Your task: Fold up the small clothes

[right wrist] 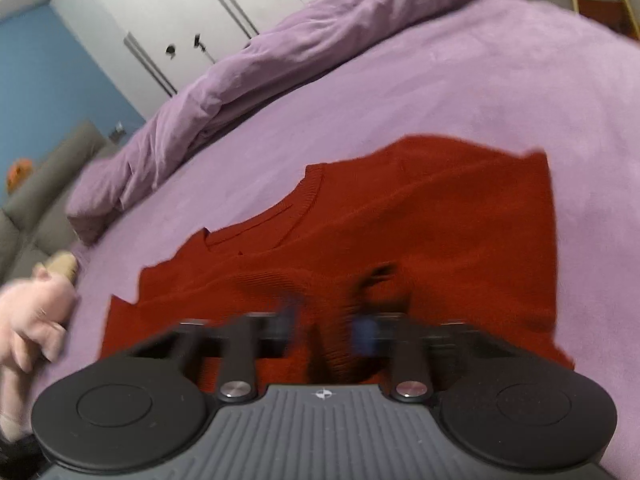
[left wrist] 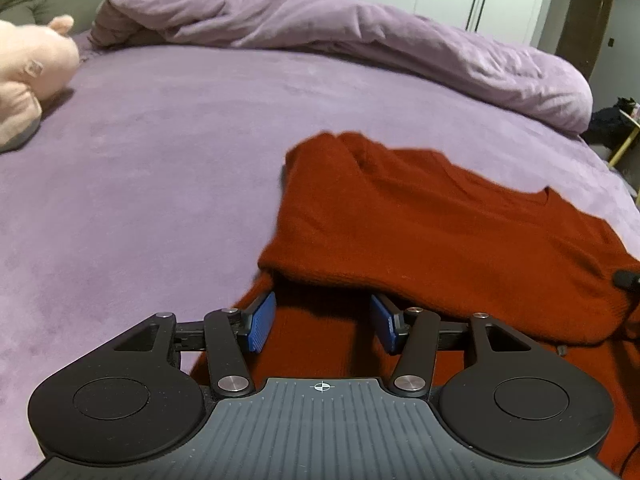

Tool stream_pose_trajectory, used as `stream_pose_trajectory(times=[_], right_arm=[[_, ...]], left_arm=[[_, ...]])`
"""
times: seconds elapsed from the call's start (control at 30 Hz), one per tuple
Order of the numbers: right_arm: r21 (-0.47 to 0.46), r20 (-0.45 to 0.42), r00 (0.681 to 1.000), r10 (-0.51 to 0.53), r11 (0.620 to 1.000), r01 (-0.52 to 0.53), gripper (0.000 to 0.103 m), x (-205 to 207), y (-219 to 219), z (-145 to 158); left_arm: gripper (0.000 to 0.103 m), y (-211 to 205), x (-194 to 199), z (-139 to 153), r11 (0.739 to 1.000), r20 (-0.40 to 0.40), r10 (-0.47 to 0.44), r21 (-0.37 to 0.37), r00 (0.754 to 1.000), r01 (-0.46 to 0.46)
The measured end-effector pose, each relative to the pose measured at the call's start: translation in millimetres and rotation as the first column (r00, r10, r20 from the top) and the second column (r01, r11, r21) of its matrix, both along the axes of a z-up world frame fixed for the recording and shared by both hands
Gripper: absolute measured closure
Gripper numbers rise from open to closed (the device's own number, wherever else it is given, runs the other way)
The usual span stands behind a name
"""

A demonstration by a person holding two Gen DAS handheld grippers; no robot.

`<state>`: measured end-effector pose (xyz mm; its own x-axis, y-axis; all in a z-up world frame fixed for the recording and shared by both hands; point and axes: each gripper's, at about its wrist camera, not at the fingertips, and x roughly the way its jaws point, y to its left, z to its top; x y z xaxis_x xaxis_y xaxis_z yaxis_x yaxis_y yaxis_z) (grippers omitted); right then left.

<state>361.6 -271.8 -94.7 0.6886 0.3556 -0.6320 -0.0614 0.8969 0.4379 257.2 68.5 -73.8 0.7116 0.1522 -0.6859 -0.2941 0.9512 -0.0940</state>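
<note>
Purple fleece bed [left wrist: 168,168]: you are working over its flat cover, which fills most of both views.
Duvet [left wrist: 360,36]: same purple, bunched in a long roll along the far side of the bed.
Red sweater [left wrist: 440,232]: knit, lying on the bed right in front of you, partly folded over itself; in your right wrist view the ribbed neckline [right wrist: 310,192] faces the far left.
Plush toy [left wrist: 24,80]: pale pink, at the left edge of the bed, well apart from the sweater.
Left tool [left wrist: 322,322]: released, blue pads [left wrist: 262,322] standing apart. Both pads sit at the raised near fold of the sweater, with red knit below and between them but not pinched.
Right tool [right wrist: 326,322]: heavily blurred, low over the near part of the sweater. It is clenched. The blur stops you from telling whether any knit is caught in it.
</note>
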Motion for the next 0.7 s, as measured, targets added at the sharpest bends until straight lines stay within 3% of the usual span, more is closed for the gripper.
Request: stream_pose_trajectory(times=[0.13,0.2,0.43,0.53,0.6,0.7], right_arm=[[-0.248,0.164,0.986,-0.014,0.967,0.054,0.098,-2.7,10.4,34.9],[-0.338,0.189,0.982,-0.025,0.937,0.089,0.098,2.5,11.4,40.5],[-0.406,0.12,0.991,-0.067,0.907,0.11,0.097,18.2,2.6,21.8],[-0.459,0.078,0.976,-0.205,0.861,0.218,0.094,18.6,-7.0,12.0],[-0.376,0.108,0.965,-0.238,0.889,0.261,0.088,10.9,-8.0,18.4],[-0.195,0.134,0.988,-0.082,0.975,0.108,0.085,5.8,20.2,25.6]], left_arm=[[0.046,-5.4,5.6,6.4,0.999,0.03,-0.015,0.049,0.999,0.014],[0.046,-8.0,10.8,4.5,0.998,0.022,-0.012,0.066,1.0,0.011],[0.046,-3.4,12.5,2.4,0.998,0.006,0.012,0.054,1.0,-0.013],[0.046,-0.7,4.6,12.9,0.996,0.047,0.035,0.078,0.998,-0.039],[0.046,-1.5,6.8,18.3,0.996,0.08,0.039,0.081,0.996,-0.046],[0.045,-11.3,29.3,18.4,0.996,0.077,0.012,0.084,0.997,-0.018]])
